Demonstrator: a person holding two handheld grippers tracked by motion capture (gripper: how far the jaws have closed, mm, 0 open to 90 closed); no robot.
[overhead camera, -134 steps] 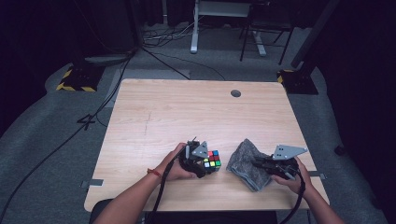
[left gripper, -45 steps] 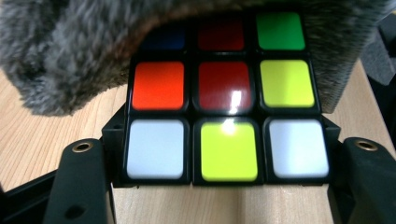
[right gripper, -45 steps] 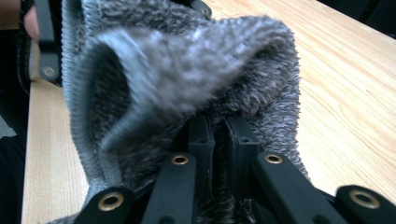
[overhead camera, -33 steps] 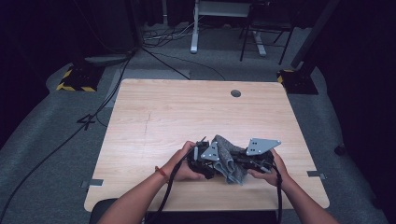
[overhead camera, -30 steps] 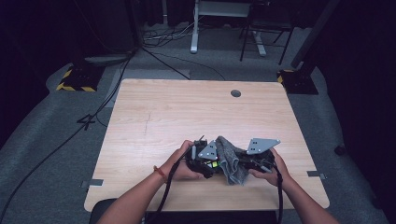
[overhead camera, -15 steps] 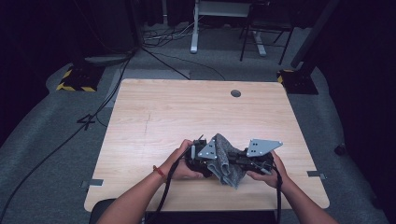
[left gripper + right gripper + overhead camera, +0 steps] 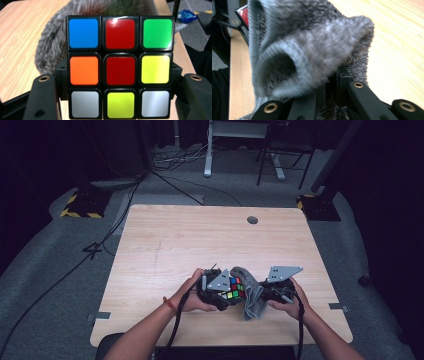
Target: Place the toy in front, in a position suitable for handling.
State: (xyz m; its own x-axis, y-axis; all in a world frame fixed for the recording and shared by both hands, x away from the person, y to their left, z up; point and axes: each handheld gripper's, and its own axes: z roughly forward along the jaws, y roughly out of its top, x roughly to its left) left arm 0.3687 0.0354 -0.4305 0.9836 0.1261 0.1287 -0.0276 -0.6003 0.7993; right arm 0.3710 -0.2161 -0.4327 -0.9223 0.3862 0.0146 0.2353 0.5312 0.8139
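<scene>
Since the frame a few seconds back, you have brought the grey cloth (image 7: 251,292) across from the right until it touches the puzzle cube (image 7: 233,288), where the two sat apart before; over the last second both hands have barely shifted. That reads as wiping in progress, with the cloth working the cube's far side. Your left gripper (image 7: 220,292) has its fingers (image 7: 41,100) clamped on the cube's two sides, holding it low over the near middle of the worktop (image 7: 200,240). Your right gripper (image 7: 272,292) has its fingers (image 7: 359,100) pinched together on a fold of cloth. Hard to judge: the right gripper view is blurred fuzz up close, the cloth hides the cube's back face, and whether the cube rests on the worktop or hangs just above it cannot be told.
</scene>
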